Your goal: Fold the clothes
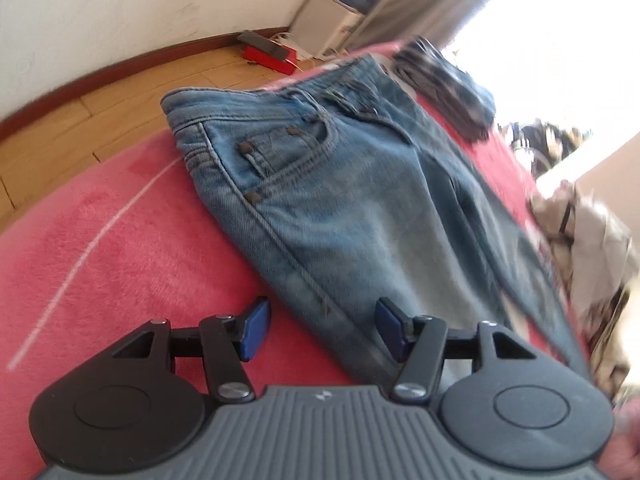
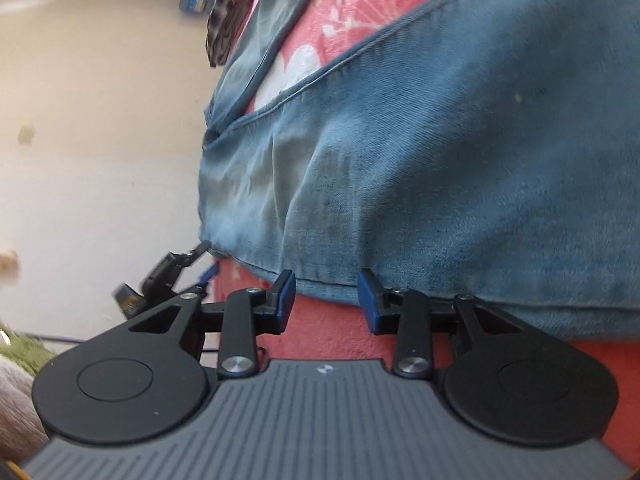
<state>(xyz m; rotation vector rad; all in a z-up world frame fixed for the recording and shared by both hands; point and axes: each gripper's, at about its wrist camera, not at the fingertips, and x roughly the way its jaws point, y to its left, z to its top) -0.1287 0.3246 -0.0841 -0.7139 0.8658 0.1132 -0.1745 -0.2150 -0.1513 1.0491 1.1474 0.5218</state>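
A pair of light blue jeans (image 1: 344, 200) lies on a pink-red blanket (image 1: 120, 240), waistband at the far end and front pocket showing. My left gripper (image 1: 322, 330) is open and empty, its blue pads straddling the near side seam of a leg. In the right wrist view the jeans (image 2: 420, 168) fill the upper right, one leg hem edge just beyond my right gripper (image 2: 326, 300), which is open and empty. The left gripper (image 2: 176, 276) shows at the left of that view.
A dark patterned garment (image 1: 444, 88) lies past the waistband; it also shows in the right wrist view (image 2: 228, 16). A beige and white clothes pile (image 1: 584, 248) sits at the right. A wooden floor (image 1: 120, 96) with a red box (image 1: 272, 58) lies beyond the blanket.
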